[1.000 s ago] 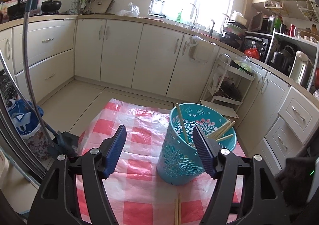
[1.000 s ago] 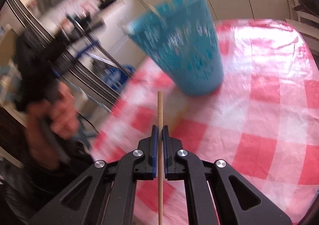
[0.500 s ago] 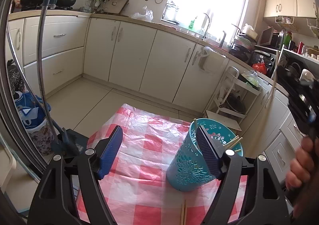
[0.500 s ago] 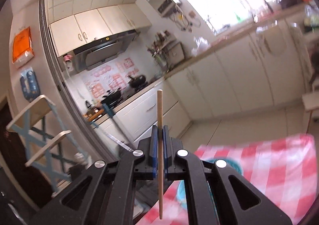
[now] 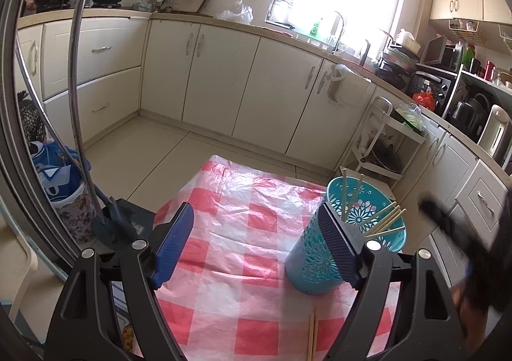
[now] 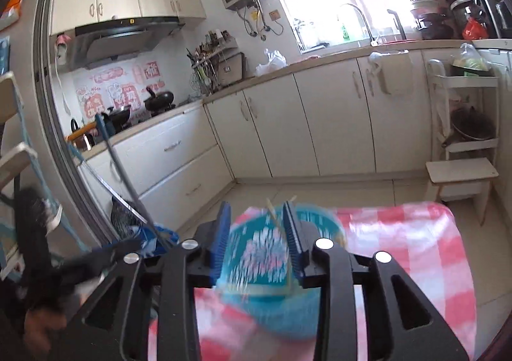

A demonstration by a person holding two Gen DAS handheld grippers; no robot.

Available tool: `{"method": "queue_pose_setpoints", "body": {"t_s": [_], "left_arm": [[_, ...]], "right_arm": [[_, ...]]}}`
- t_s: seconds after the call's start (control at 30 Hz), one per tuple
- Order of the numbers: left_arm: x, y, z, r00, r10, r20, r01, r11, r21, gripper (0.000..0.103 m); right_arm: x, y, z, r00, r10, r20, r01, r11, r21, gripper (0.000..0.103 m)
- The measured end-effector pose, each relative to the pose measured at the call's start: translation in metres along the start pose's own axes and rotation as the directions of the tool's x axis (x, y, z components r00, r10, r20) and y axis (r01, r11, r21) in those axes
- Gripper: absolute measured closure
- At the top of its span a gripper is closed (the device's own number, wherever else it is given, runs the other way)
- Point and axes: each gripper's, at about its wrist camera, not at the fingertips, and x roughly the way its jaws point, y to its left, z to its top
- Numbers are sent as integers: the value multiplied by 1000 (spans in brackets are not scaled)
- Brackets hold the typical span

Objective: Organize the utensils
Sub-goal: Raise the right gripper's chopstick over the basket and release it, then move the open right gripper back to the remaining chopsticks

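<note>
A teal perforated utensil holder (image 5: 332, 249) stands on the red-and-white checked tablecloth (image 5: 243, 239) and holds several wooden chopsticks (image 5: 384, 220). My left gripper (image 5: 256, 249) is open and empty, low over the cloth, with the holder just behind its right finger. Two loose chopsticks (image 5: 312, 338) lie on the cloth near the front edge. My right gripper (image 6: 257, 242) is open and empty, directly above the blurred holder (image 6: 272, 268). It shows as a dark blur at the right edge of the left wrist view (image 5: 464, 239).
Cream kitchen cabinets (image 5: 224, 79) run along the back walls. A white shelf rack (image 5: 384, 143) stands at the right beyond the table. A mop and dustpan (image 5: 108, 223) and a blue bag (image 5: 57, 175) stand on the floor at the left.
My right gripper has opened and let go of the chopstick it held; the chopstick is gone from its fingers. The right gripper now hangs over the holder. The left gripper has drawn back slightly.
</note>
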Motion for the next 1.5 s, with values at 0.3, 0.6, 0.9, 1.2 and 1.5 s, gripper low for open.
{"method": "queue_pose_setpoints", "body": {"t_s": [0.3,0.6,0.9,1.2,1.5], "left_arm": [[-4,2,-9,999,-9,-32,9,1000,6,24],[2,5,-13,997,-10,-81,12,1000,27,22],[10,-1,-20,994,-4,-113,9,999,42,22],[18,-16,-30,990,-10,-140,23,996,91,22],[37,-24,-47,970,10,-242,28,987,156,21]], "right_arm": [[19,12,-143,892,-73,-447,112,992,60,74],[50,17,-158,869,-172,-465,196,981,2,79],[41,6,-156,862,-147,-485,173,985,9,86],[43,2,-154,863,-174,-474,205,979,14,86],[32,8,-154,819,-216,-532,127,972,-200,92]]}}
